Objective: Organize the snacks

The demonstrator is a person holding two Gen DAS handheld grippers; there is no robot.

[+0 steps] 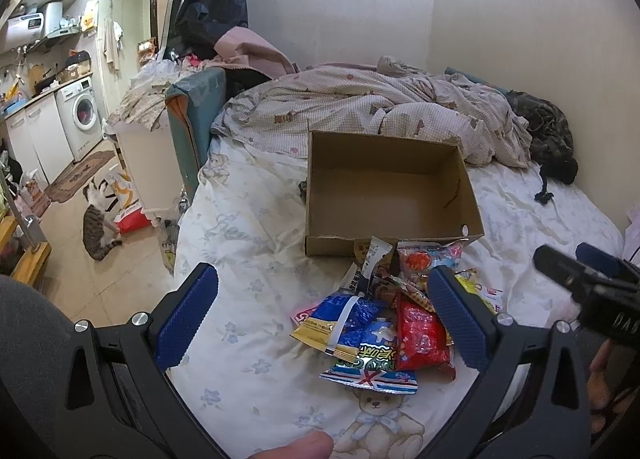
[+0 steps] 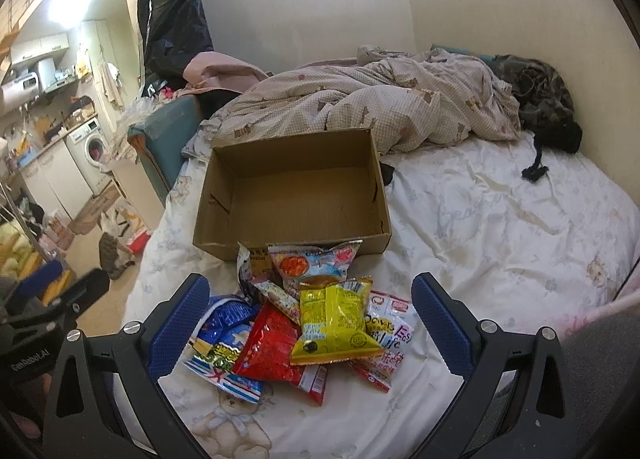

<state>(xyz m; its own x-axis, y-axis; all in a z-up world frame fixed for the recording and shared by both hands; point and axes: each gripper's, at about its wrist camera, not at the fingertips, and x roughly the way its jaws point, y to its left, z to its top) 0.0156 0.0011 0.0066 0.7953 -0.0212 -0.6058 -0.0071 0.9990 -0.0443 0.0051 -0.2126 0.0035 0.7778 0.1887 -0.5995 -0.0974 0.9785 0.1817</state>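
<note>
Snack packets [image 2: 304,323] are piled on the bed [image 2: 500,227], just in front of an empty cardboard box [image 2: 292,187]. Both grippers, left [image 1: 326,317] and right [image 2: 310,329], are held over them with fingers spread wide, nothing gripped. Probably light, crinkly, slippery; best pinched by a sealed edge.

- A tabby cat [image 1: 95,227] is sitting on the tiled floor at far left, just beside a red and white bag [image 1: 129,215].
- A washing machine [image 1: 81,115] is standing under the kitchen counter (something pink is showing in its drum).
- A crumpled checked duvet [image 1: 360,107] is lying across the far end of the bed.
- A dark camouflage garment [image 1: 548,131] is bunching against the right wall.
</note>
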